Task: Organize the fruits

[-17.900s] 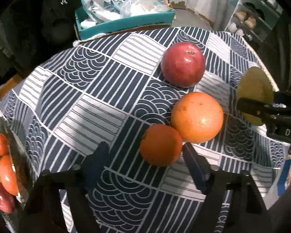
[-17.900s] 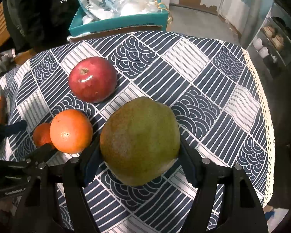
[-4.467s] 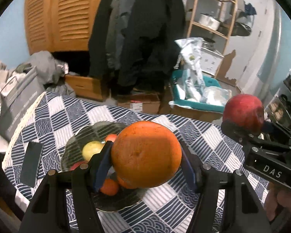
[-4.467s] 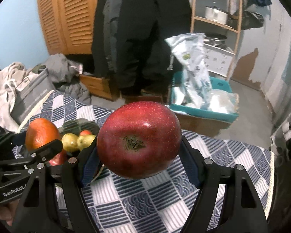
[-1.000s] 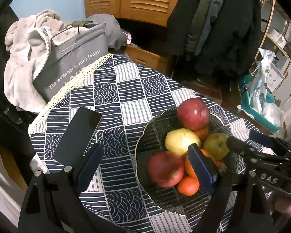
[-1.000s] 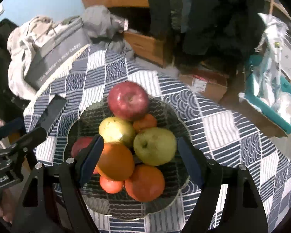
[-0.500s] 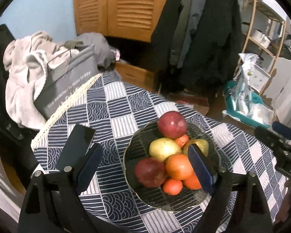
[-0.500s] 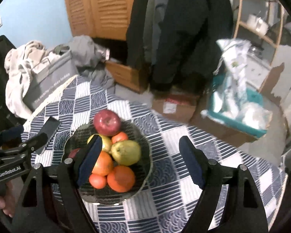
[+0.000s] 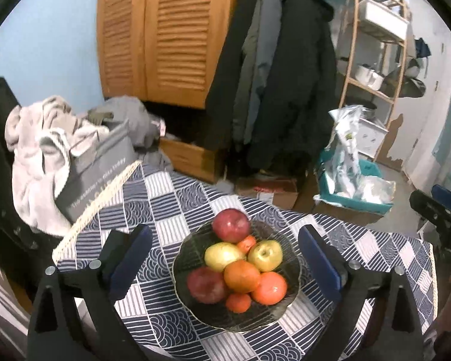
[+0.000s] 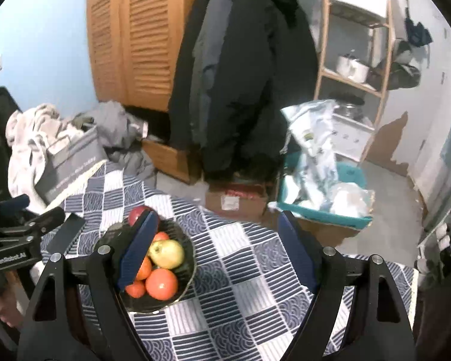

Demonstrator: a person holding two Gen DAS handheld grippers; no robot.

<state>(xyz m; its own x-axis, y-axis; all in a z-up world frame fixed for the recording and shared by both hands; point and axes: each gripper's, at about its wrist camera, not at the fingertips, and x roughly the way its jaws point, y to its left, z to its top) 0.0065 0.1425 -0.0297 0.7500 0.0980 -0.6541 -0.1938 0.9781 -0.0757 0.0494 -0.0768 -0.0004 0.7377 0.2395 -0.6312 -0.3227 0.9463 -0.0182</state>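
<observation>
A dark glass bowl (image 9: 192, 248) on the blue patterned tablecloth holds several fruits: a red apple (image 9: 231, 225) at the back, a yellow pear (image 9: 222, 255), a green apple (image 9: 266, 255), oranges (image 9: 242, 276) and another red fruit (image 9: 206, 284). My left gripper (image 9: 225, 258) is open and empty, raised well above the bowl. My right gripper (image 10: 218, 249) is open and empty, high above the table to the right of the bowl (image 10: 188, 258). Its left finger hides part of the fruits (image 10: 167, 253). Each gripper shows at the edge of the other's view.
A dark flat phone-like object (image 10: 64, 233) lies on the tablecloth (image 10: 240, 270) left of the bowl. Beyond the table stand a grey bag with laundry (image 9: 96, 162), a cardboard box (image 9: 267, 188), a teal crate (image 9: 357, 192), hanging coats and a shelf.
Both grippers have drawn back and risen from the bowl, so it looks smaller and more of the room shows. The fruits have not moved.
</observation>
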